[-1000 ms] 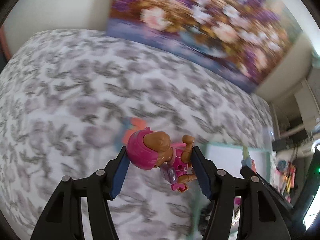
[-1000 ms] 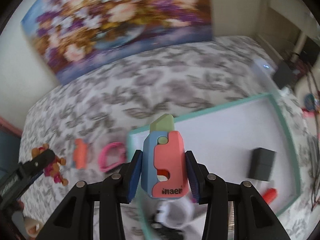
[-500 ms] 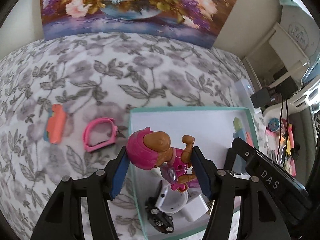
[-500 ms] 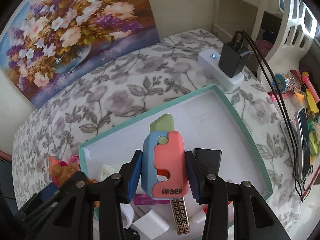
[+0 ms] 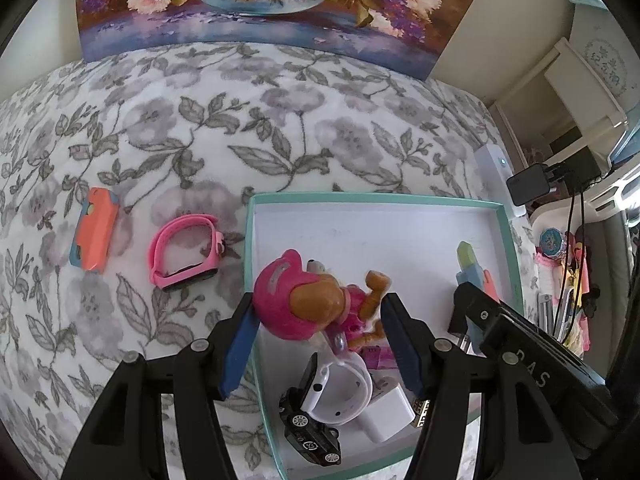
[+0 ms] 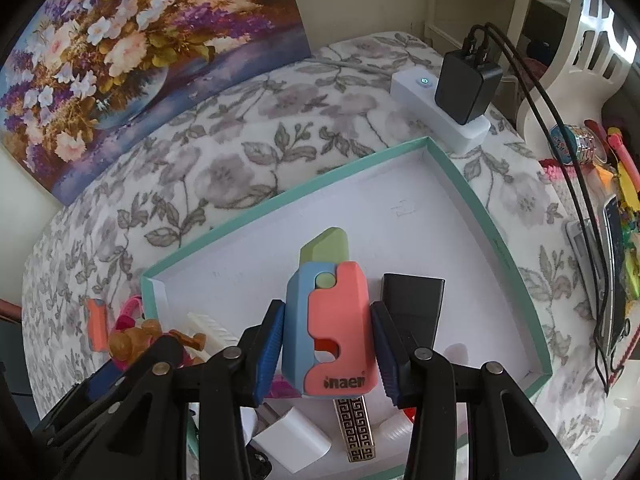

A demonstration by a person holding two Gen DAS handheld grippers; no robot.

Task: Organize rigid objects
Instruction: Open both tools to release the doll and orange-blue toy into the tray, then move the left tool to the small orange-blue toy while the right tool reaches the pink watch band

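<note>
Left gripper [image 5: 320, 336]: fingers clamped on a pink dog figurine [image 5: 316, 300], pink helmet toward the left pad, brown paw reaching toward the right pad. Figurine is held above the near-left part of the teal-rimmed tray [image 5: 376, 199], not touching the tray floor as far as can be told.

Right gripper [image 6: 328, 354]: fingers closed on a coral-and-blue toy cutter [image 6: 332, 332] with a pale green tip pointing away from the camera; printing reads "naem" near its base. It hangs over the tray [image 6: 288, 196] interior, roughly mid-tray. The same cutter and the right gripper's black body show at the right edge of the left wrist view [image 5: 472, 276].

In the tray, near end (crowded): a white watch [image 5: 340, 392], a black toy car [image 5: 310, 432] against the near-left wall, a white charger plug [image 5: 386, 408], a gold patterned bar [image 6: 356, 428], a black rectangular block [image 6: 412, 300] just right of the cutter. Something red shows below the right finger, too hidden to name. Far half of the tray floor is bare white.

Outside the tray, on the floral-print surface [image 5: 280, 120] (bed or table, cannot tell): a pink watch band [image 5: 184, 252] just beside the tray's left wall, and farther left a second coral-and-blue cutter [image 5: 94, 240], lying flat.

Beyond the tray's far right corner: white power strip [image 6: 440, 108] with a black adapter [image 6: 466, 86] plugged in, cables running off right. Flower painting [image 6: 132, 56] leans against the wall behind.
</note>
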